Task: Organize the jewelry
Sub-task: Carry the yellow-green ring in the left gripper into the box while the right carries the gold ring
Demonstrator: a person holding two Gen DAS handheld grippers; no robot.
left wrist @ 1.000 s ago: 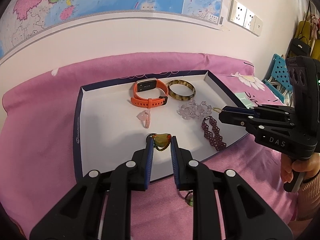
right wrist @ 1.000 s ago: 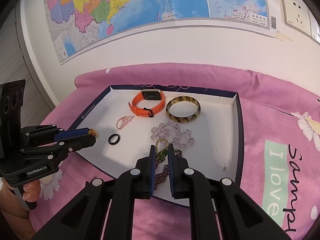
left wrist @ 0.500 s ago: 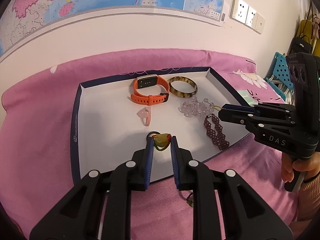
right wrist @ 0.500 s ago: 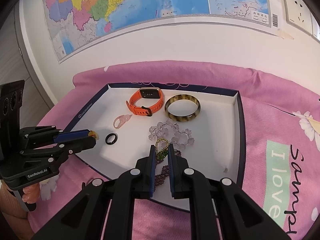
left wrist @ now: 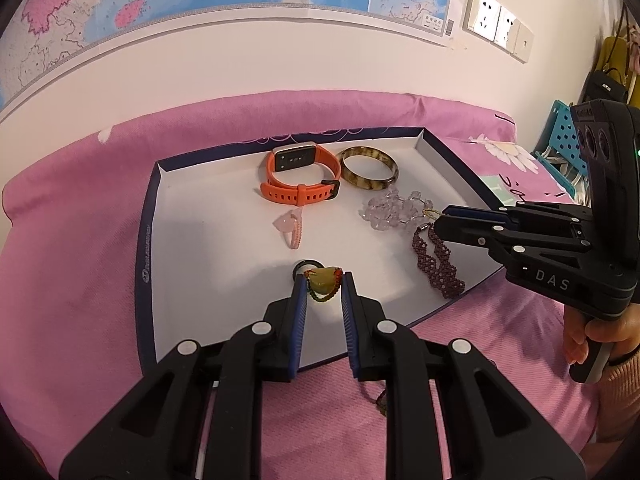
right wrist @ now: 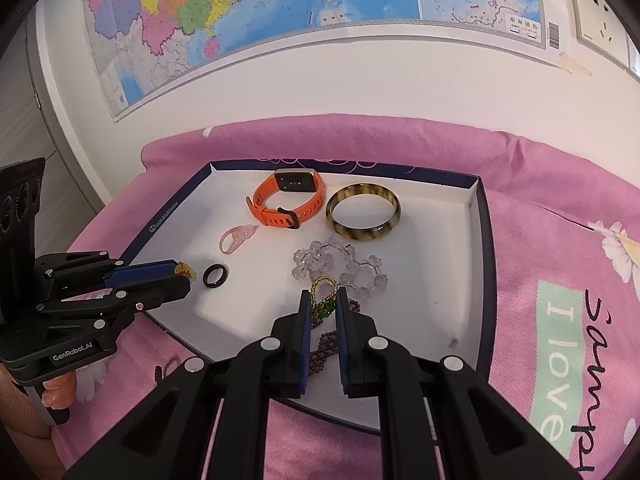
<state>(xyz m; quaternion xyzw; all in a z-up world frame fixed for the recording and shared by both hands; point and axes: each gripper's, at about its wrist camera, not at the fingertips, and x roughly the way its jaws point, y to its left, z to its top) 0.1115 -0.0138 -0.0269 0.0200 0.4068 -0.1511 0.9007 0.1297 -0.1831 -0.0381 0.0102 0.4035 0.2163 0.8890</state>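
Left gripper is clamped on a yellow stone pendant strung with red and green beads, over the near edge of the tray, right by the black ring. Body reads "GenRobot.AI". Right gripper is pinching a gold and green beaded loop just above the purple bead bracelet at the tray's right edge; body reads "DAS".

Inside the tray: orange smartwatch and tortoiseshell bangle at the far edge, pink ring mid-tray, clear crystal bracelet toward the right edge. Logo on the tray's left rim is unreadable.

Tray sits on a pink blanket printed "I love". Wall map behind, text too small.
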